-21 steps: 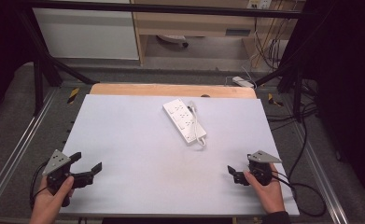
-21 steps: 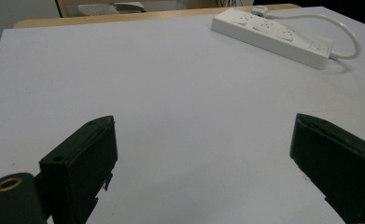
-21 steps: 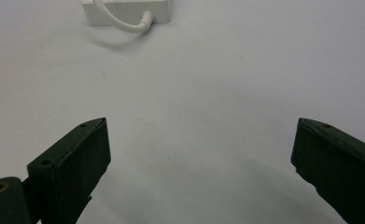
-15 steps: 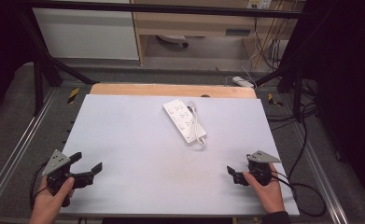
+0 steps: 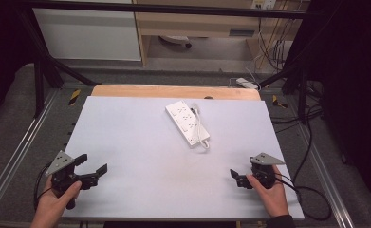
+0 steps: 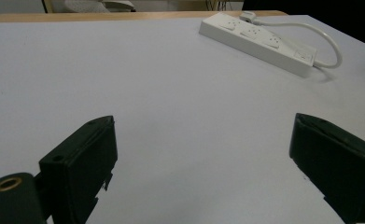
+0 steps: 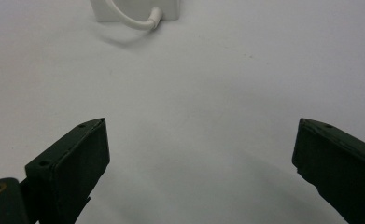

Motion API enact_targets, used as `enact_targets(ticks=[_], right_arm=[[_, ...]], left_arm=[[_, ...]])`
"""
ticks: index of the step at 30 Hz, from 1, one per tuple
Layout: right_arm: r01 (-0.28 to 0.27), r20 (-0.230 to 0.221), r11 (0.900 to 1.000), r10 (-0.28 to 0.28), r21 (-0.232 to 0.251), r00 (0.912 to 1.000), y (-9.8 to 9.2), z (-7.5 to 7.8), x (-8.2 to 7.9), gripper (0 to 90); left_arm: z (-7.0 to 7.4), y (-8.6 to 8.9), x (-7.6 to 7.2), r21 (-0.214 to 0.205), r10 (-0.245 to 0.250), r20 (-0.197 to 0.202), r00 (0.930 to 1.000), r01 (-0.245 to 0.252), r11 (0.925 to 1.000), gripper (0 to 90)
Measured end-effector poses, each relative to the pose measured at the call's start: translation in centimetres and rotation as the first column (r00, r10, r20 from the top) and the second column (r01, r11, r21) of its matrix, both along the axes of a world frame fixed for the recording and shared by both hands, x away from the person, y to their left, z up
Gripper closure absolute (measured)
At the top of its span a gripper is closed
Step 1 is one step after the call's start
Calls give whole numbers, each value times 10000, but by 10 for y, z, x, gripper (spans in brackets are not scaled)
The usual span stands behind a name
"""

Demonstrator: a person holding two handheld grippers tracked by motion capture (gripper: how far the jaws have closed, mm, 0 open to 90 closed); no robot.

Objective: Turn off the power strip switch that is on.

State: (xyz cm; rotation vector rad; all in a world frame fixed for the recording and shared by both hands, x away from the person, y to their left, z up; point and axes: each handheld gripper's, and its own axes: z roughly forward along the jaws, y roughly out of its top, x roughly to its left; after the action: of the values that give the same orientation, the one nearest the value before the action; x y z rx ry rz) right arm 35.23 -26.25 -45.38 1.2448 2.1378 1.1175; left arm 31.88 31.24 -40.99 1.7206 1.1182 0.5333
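- L gripper (image 5: pixel 91 172), near-left corner of table (image 5: pixel 126 142): jaws spread wide, nothing between them, pads clear of the surface. Held in the person's left hand (image 5: pixel 55 204).
- Step in hand, by my reading: start posture, approach not begun. No contact w/ any item.
- Power strip (image 5: pixel 188 123): lies flat, well apart from both grippers, fwd and to the right of the L fingers, fwd and to the left of the R fingers. Sits diagonal on the table, roughly mid-width, toward the far half.
- Strip appearance: white, long rectangular body, several sockets in a row on top; in the L gripper view (image 6: pixel 259 39) socket faces point up. White cable (image 5: pixel 203 128) leaves the near end, loops back alongside the body; cable exit seen in the R gripper view (image 7: pixel 143 21).
- R gripper (image 5: pixel 235 176), near-right corner: jaws parted, empty, in the person's right hand (image 5: pixel 271 190).
- Next move, judged: reach fwd to the strip; body looks too broad for a flat-on pinch, so approach across the narrow side or take the cable. Rigid casing, smooth; may slide on the table if pushed one-sided.
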Motion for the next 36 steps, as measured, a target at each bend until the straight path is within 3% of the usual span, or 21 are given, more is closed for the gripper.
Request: enact_targets(ticks=[4, 15, 28, 36], right_arm=[[-122, 59, 9999, 123, -19, 9999, 1, 0, -1, 43], [-325, 37, 9993, 326, -185, 9995, 3, -1, 0, 41], [-330, 12, 9993, 330, -189, 9995, 3, -1, -1, 39], [-352, 50, 9992, 353, -198, 9994, 3, -1, -1, 39]], left_arm=[[2, -4, 4, -329, -169, -221, 9996, 161, 9993, 80], [15, -14, 8, -162, -513, -126, 9986, 511, 9986, 85], [31, -26, 21, -413, -764, 89, 9970, 767, 9962, 83], [41, -33, 29, -355, -957, 240, 9951, 965, 9947, 82]])
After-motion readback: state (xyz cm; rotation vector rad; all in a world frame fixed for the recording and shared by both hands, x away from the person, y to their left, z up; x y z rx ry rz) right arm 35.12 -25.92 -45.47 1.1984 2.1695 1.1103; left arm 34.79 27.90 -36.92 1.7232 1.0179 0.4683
